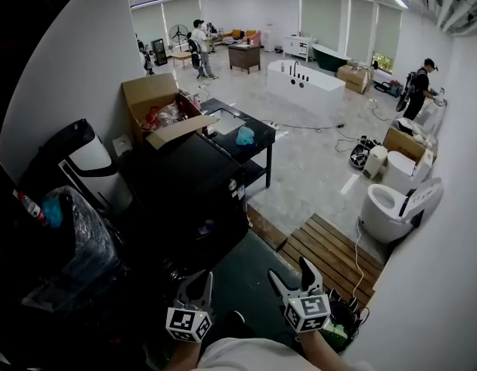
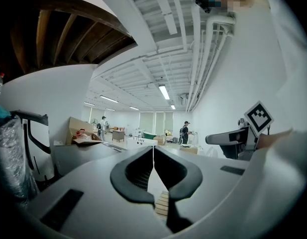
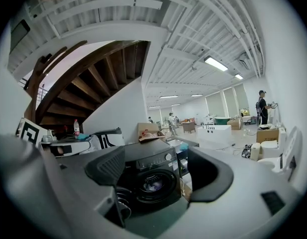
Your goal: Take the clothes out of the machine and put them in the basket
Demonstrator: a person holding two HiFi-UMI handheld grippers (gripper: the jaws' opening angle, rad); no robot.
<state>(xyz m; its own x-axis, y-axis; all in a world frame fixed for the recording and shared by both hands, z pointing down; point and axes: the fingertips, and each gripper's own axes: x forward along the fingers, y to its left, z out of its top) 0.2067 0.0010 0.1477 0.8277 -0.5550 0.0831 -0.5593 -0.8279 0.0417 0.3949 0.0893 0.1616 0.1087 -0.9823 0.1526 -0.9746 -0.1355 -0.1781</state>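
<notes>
The dark front-loading machine is seen standing against the wall with its round door shut. A pale patch is glimpsed behind the glass, but clothes cannot be made out. A wooden slatted mat is laid on the floor beside it. The right tool is held spread and empty, facing the machine. The left tool is pressed together on nothing.

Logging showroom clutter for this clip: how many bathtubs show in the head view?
2. A white bathtub stands mid-floor. A dark green bathtub sits farther back, to its right. More could be hidden behind furniture.
</notes>
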